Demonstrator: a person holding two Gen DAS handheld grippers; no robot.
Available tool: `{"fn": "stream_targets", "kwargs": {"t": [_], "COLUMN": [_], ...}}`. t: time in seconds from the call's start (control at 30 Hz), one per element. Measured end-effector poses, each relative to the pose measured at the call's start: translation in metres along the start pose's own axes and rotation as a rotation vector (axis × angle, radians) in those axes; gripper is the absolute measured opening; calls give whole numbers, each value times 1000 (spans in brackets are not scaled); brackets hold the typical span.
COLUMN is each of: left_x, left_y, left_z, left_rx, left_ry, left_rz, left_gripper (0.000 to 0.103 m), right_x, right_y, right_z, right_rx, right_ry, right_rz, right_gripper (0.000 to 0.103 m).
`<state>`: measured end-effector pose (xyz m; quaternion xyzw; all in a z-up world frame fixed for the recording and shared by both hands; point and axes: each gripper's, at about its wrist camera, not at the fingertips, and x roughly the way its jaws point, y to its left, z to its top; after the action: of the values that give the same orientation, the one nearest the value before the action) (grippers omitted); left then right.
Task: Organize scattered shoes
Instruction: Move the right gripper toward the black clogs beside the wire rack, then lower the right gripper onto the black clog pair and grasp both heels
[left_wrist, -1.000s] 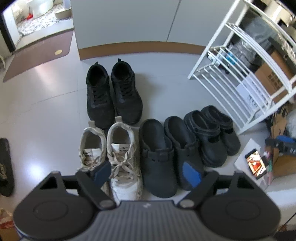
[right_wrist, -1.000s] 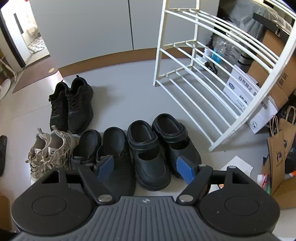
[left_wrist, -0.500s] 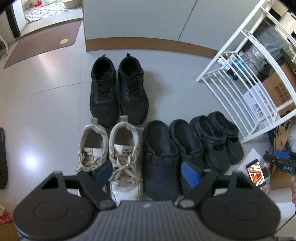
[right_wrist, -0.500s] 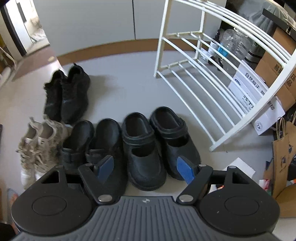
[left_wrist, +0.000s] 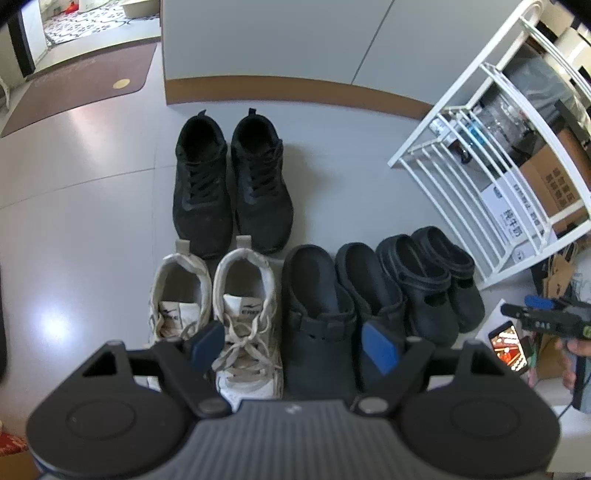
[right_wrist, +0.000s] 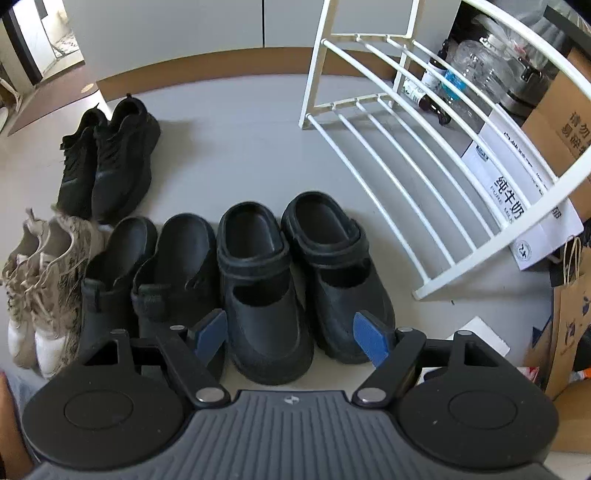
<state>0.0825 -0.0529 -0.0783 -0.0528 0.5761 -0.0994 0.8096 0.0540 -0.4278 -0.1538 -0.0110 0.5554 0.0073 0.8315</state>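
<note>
Both tongs are spread wide and grip nothing — the left tongs (left_wrist: 295, 349) above the white sneakers (left_wrist: 214, 310), the right tongs (right_wrist: 290, 338) above the strapped black clogs (right_wrist: 295, 273). Plain black clogs (right_wrist: 147, 273) sit between those two pairs; black sneakers (left_wrist: 231, 184) stand just behind the white sneakers — a white rack (right_wrist: 424, 155) further right.
</note>
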Motion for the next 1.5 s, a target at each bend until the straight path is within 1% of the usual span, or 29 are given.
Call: {"fn": "stream_targets", "kwargs": {"t": [0.27, 0.33, 0.43, 0.57, 0.67, 0.73, 0.87, 0.97, 1.1, 1.2, 1.27, 1.33, 1.37, 1.43, 1.5], "left_x": [0, 1, 2, 9, 11, 11, 15, 20, 27, 31, 34, 39, 40, 44, 47], "left_y": [14, 17, 17, 18, 18, 17, 13, 14, 14, 10, 2, -4, -4, -3, -3], "left_z": [1, -1, -4, -6, -6, -7, -10, -12, -13, -14, -16, -20, -20, -20, -20], "left_rx": [-17, -10, 33, 30, 4, -15, -11, -17, -20, -14, 18, 51, 44, 30, 16], "left_ry": [-5, -1, 9, 49, 52, 46, 61, 72, 89, 98, 97, 96, 101, 111, 121], "left_rz": [21, 44, 73, 62, 45, 33, 51, 52, 72, 75, 86, 112, 109, 104, 98], "left_gripper": [84, 84, 84, 84, 84, 84, 84, 84, 84, 84, 84, 84, 84, 84, 84], "right_x": [34, 42, 55, 73, 86, 95, 108, 116, 126, 135, 140, 144, 145, 148, 151], "right_y": [-15, -19, -24, -31, -36, -40, -46, -44, -39, -37, -36, -36, -34, -29, -26], "right_z": [-3, -5, -8, -11, -14, -15, -18, -19, -20, -22, -24, -30, -33, -35, -34], "right_rx": [-4, -9, -17, -28, -36, -42, -37, -57, -86, -87, -74, -84, -94, -138, -179], "right_ry": [-27, -32, -39, -49, -57, -62, -66, -81, -105, -106, -108, -141, -153, -163, -162], "right_rz": [61, 75, 96, 124, 145, 159, 178, 184, 191, 172, 161, 137, 124, 87, 78], "right_gripper": [79, 76, 69, 67, 67, 65, 64, 64, 64, 64, 64, 64, 64, 58, 55]}}
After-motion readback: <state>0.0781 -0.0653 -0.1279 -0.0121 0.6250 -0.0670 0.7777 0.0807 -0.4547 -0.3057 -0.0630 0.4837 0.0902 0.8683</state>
